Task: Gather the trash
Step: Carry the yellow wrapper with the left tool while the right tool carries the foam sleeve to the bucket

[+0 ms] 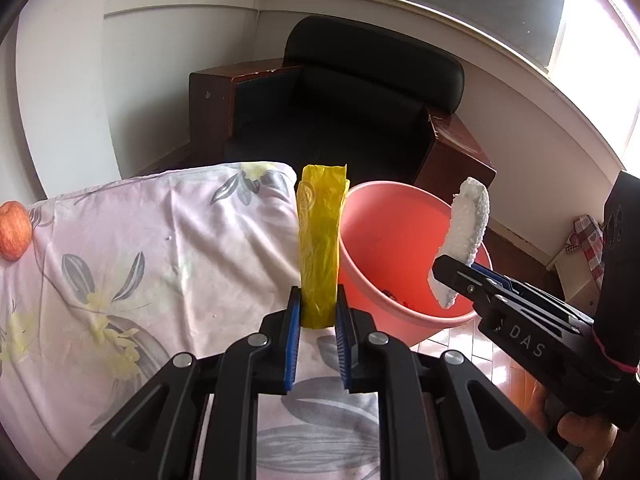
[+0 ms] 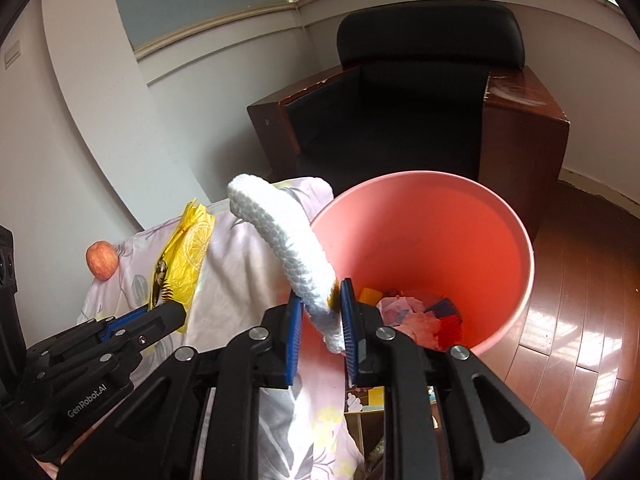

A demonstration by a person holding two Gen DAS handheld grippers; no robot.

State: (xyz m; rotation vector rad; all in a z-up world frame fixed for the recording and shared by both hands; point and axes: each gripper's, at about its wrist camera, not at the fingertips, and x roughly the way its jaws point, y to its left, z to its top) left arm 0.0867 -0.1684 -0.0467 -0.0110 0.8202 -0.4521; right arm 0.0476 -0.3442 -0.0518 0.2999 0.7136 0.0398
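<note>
Between the jaws of the left gripper [image 1: 318,314] stands a yellow wrapper [image 1: 320,240], a crinkled, glossy plastic strip held upright; the ribbed blue pads press on its lower end from both sides, so the jaws are narrow and clamped on it. From the right wrist view its face shows a printed lemon-slice pattern.

The jaws of the right gripper [image 2: 320,312] are likewise narrow and closed on a white foam net [image 2: 286,240], a soft sleeve with a woven, diamond-mesh texture. It is pinched near its lower end and arches up and to the left of the jaws in a curve.

Just beyond the right jaws, and to the right of the left jaws, stands a pink plastic bucket [image 2: 516,236], round and smooth-walled, with its mouth open. At its bottom lies crumpled trash [image 2: 416,316]: pinkish paper and red, blue and yellow scraps. The foam net's held end is over the bucket's near rim.

Under and to the left of both jaws lies a desk covered with a pale cloth [image 1: 160,248], wrinkled, printed with grey leaves and pale yellow flowers. A red-orange apple [image 1: 14,232] rests on it far to the left.

Beyond stands a black leather armchair [image 1: 360,92] with dark wooden sides, against white walls with a moulding. The floor [image 2: 580,280] is glossy reddish wood planks.
</note>
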